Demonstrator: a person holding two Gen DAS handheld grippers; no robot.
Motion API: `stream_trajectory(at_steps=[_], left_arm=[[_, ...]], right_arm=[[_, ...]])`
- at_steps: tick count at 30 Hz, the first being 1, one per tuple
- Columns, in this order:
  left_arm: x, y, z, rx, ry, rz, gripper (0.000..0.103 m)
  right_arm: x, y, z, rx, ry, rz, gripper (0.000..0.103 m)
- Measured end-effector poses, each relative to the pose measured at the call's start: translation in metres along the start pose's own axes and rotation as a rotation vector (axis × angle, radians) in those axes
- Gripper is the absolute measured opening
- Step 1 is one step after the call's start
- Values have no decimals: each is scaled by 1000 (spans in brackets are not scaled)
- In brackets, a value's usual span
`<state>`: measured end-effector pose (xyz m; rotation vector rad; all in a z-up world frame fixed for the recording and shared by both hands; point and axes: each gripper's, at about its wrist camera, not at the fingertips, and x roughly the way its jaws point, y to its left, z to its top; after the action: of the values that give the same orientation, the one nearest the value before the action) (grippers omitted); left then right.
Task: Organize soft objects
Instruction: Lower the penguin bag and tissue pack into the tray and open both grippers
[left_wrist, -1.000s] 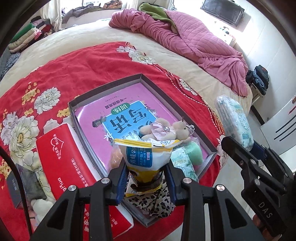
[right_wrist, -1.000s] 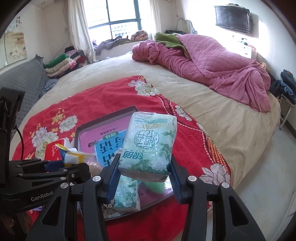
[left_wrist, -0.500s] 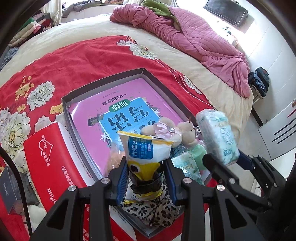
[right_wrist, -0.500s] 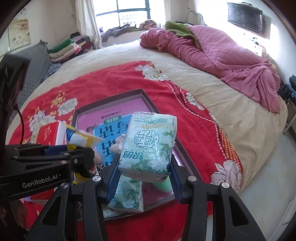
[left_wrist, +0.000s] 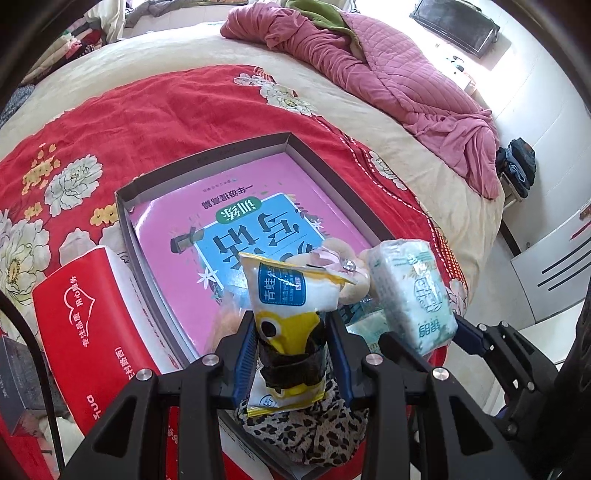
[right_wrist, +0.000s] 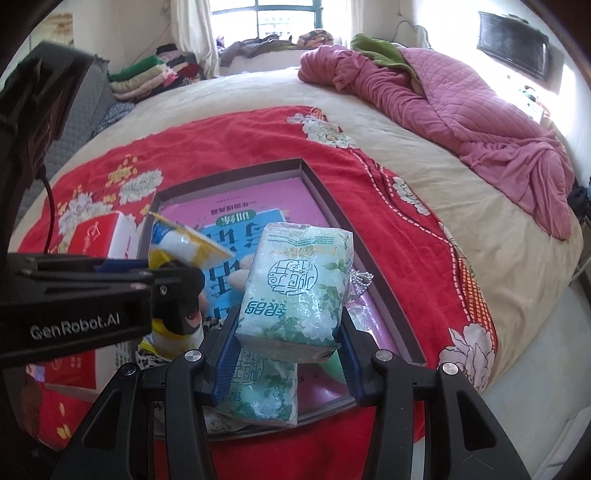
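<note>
My left gripper (left_wrist: 291, 343) is shut on a yellow and white snack packet (left_wrist: 291, 302) and holds it above the near end of a shallow grey box (left_wrist: 207, 158). My right gripper (right_wrist: 288, 343) is shut on a pale green tissue pack (right_wrist: 299, 284), also over the box's near end; this pack shows in the left wrist view (left_wrist: 410, 291) just right of the snack packet. In the box lie a pink and blue book (left_wrist: 236, 221), a small plush toy (left_wrist: 340, 258), a second tissue pack (right_wrist: 258, 391) and a leopard-print cloth (left_wrist: 303, 432).
The box rests on a red flowered blanket (left_wrist: 155, 110) on a beige bed. A red tissue box (left_wrist: 85, 317) lies left of the grey box. A crumpled pink quilt (right_wrist: 461, 99) lies at the far right. Folded clothes (right_wrist: 147, 77) are stacked at the far left.
Both grippers have moved forward over the box with their loads. The right gripper's tissue pack has come in close beside the left gripper's snack packet.
</note>
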<state>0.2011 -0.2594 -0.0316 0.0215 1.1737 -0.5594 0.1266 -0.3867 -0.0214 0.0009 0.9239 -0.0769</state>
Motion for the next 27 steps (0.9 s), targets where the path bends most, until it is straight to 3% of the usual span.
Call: stream_trajectory(at_steps=[20,25,27], left_arm=[[9,8,4,-13,22,-35,38],[14,5,5,8,24,-32,38],[14,5,4,12,22,-29,38]], right_arm=[[26,22,-6,-72,33,-38,51],[16,23,-6,-97,6,-63,65],[14,24,-7,-110,15,-83,65]])
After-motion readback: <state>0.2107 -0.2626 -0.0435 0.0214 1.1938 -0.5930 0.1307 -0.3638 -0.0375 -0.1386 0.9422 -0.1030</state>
